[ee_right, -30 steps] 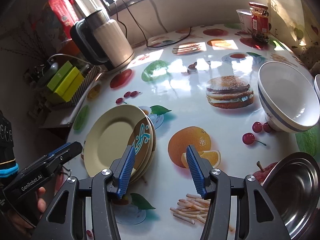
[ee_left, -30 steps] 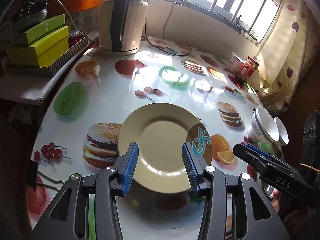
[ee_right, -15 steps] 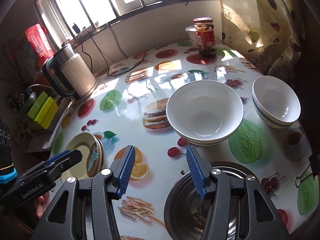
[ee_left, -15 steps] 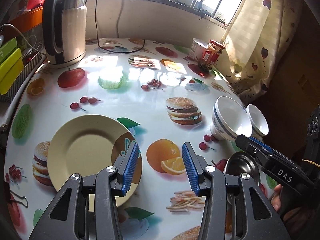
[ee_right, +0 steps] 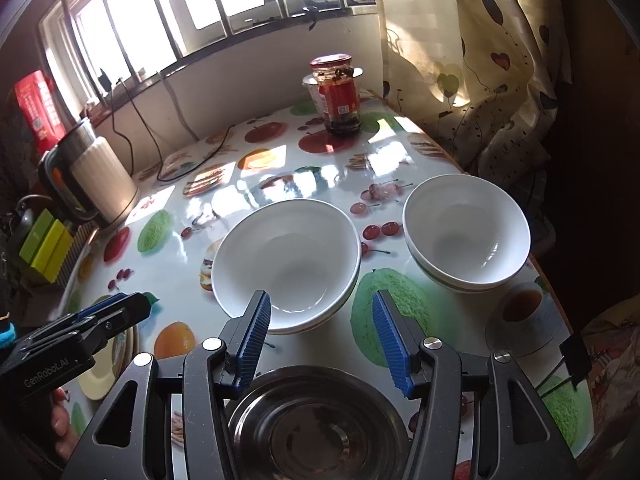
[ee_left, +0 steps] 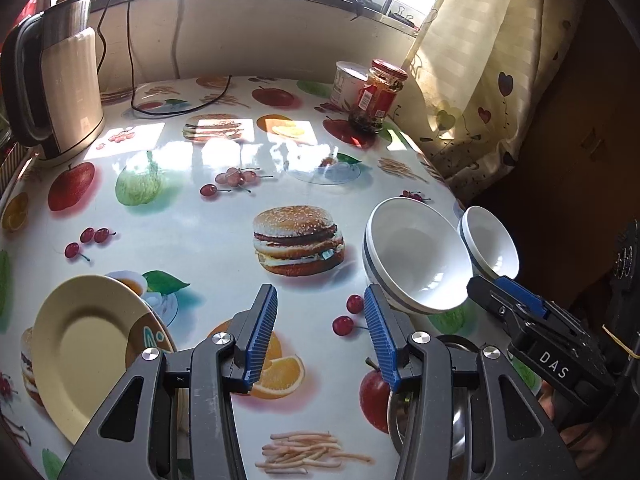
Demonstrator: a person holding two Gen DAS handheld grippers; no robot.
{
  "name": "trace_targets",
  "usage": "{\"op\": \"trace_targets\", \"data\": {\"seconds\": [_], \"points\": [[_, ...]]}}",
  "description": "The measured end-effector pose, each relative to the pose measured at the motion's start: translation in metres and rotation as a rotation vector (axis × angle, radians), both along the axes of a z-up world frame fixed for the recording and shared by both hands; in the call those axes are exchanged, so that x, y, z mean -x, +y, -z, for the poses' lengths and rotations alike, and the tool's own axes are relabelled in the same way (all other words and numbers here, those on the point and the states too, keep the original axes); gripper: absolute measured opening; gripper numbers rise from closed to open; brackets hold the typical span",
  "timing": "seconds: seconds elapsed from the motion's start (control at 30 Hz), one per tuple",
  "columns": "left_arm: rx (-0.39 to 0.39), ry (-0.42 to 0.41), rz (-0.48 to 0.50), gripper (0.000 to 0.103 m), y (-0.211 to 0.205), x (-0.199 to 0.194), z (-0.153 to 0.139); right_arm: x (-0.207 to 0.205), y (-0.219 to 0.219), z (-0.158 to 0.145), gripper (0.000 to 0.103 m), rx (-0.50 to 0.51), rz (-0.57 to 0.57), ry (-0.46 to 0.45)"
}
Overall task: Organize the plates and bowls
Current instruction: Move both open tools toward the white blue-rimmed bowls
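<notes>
My left gripper (ee_left: 320,336) hangs open and empty over the printed tablecloth, right of the stacked yellow plates (ee_left: 80,348). A large white bowl (ee_left: 412,256) and a smaller white bowl (ee_left: 490,242) stand ahead to its right. A steel bowl (ee_left: 424,412) shows partly behind its right finger. My right gripper (ee_right: 320,340) is open too, with nothing between its fingers, above the steel bowl (ee_right: 316,428) and just short of the large bowl (ee_right: 286,264). The small bowl (ee_right: 466,232) sits further right. The left gripper (ee_right: 116,312) covers part of the plates (ee_right: 100,376).
An electric kettle (ee_left: 56,88) with its cable (ee_left: 176,108) stands at the back left. A red-lidded jar (ee_right: 338,96) and a white tub (ee_left: 348,84) are at the back. A curtain (ee_right: 480,80) hangs past the table's right edge. Green boxes (ee_right: 44,248) lie far left.
Both grippers swung right, away from the yellow plates and toward the bowls. The steel bowl now lies under the right gripper. Neither pair of jaws changed its width.
</notes>
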State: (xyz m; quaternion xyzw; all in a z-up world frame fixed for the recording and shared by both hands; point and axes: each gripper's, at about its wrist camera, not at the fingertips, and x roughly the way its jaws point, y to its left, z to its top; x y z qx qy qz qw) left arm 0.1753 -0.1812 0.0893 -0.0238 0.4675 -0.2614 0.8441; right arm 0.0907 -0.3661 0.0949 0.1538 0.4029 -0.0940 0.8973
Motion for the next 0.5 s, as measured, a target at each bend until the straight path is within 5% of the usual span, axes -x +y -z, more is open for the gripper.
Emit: {"op": "trace_targets", "data": {"seconds": [0.5], "points": [[-0.017,0.039,-0.004,0.046,-0.04,-0.019,0.016,-0.023,-0.028,0.02,0.053,-0.015,-0.037,0.031]]}}
